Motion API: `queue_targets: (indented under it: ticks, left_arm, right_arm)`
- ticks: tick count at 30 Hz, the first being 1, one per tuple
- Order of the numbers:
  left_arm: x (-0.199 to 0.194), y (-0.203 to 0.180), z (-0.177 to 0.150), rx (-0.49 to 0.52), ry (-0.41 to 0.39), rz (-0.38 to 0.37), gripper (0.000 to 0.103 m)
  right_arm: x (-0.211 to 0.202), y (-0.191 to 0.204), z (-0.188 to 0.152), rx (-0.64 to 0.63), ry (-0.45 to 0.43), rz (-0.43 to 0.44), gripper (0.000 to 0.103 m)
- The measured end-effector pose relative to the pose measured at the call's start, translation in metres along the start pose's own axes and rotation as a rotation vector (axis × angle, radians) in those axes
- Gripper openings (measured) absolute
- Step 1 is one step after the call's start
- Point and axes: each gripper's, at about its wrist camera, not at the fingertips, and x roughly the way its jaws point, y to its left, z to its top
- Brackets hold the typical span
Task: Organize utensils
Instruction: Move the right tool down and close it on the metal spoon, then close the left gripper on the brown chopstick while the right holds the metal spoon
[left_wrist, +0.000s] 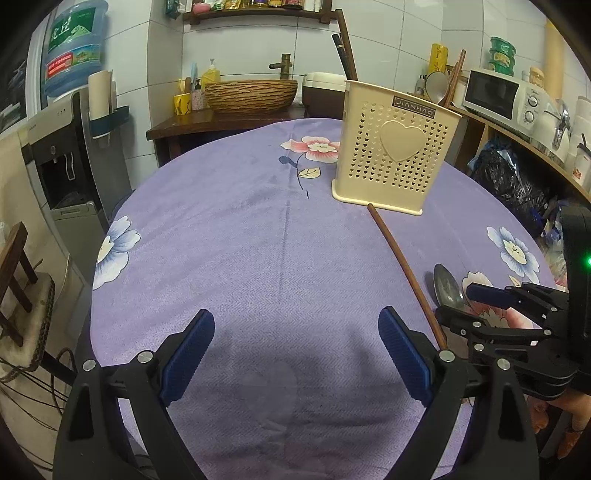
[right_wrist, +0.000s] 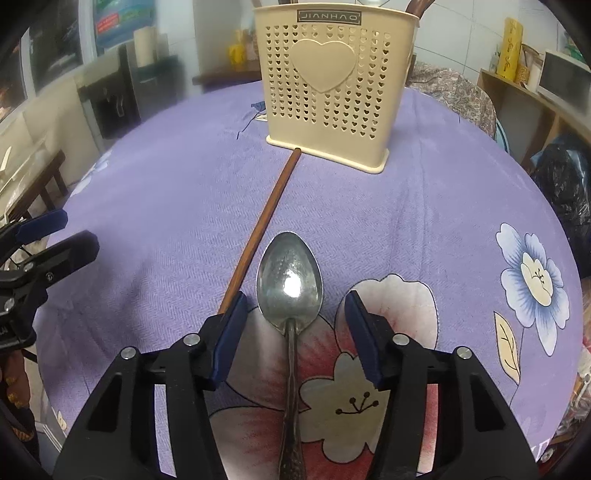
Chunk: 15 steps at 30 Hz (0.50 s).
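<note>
The right gripper (right_wrist: 293, 332) is spread wide, straddling a metal spoon (right_wrist: 290, 280) that lies flat on the purple cloth (right_wrist: 166, 192). A wooden chopstick (right_wrist: 264, 218) lies just left of it, its far tip touching the cream utensil holder (right_wrist: 328, 85) ahead, which holds upright utensils. The left gripper (left_wrist: 295, 354) is spread over bare cloth.

I am reading "JIANHAO" in pale capitals on a small dark plate near the top rim of the cream utensil holder (left_wrist: 397, 147), and the same plate is showing clearly in the right wrist view (right_wrist: 328, 74). I am also seeing large pale Chinese characters on the green label of the blue water jug (left_wrist: 75, 44) on the dispenser, plus a red band of print below them that is staying too small to read. Writing on the yellow box (right_wrist: 511, 48) is looking too blurred to make out.
</note>
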Motion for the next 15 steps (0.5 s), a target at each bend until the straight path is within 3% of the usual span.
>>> queue_targets:
  ticks: [2,5,10,15]
  left_arm:
    - [0.000,0.000,0.000,-0.002,0.002,0.001,0.090]
    - [0.001,0.000,-0.001,-0.004,0.005,-0.001,0.090]
    - [0.002,-0.003,0.000,0.002,0.008,-0.002,0.090]
    - [0.005,-0.009,0.002,0.017,0.017,-0.012,0.090]
  right_arm:
    - [0.001,0.002,0.001,0.007,-0.003,-0.001,0.051]
    - [0.004,0.004,0.005,0.017,-0.013,-0.006,0.038]
    - [0.002,-0.001,0.005,0.007,-0.010,-0.002,0.038]
    - [-0.003,-0.032,-0.001,0.049,-0.006,-0.038,0.038]
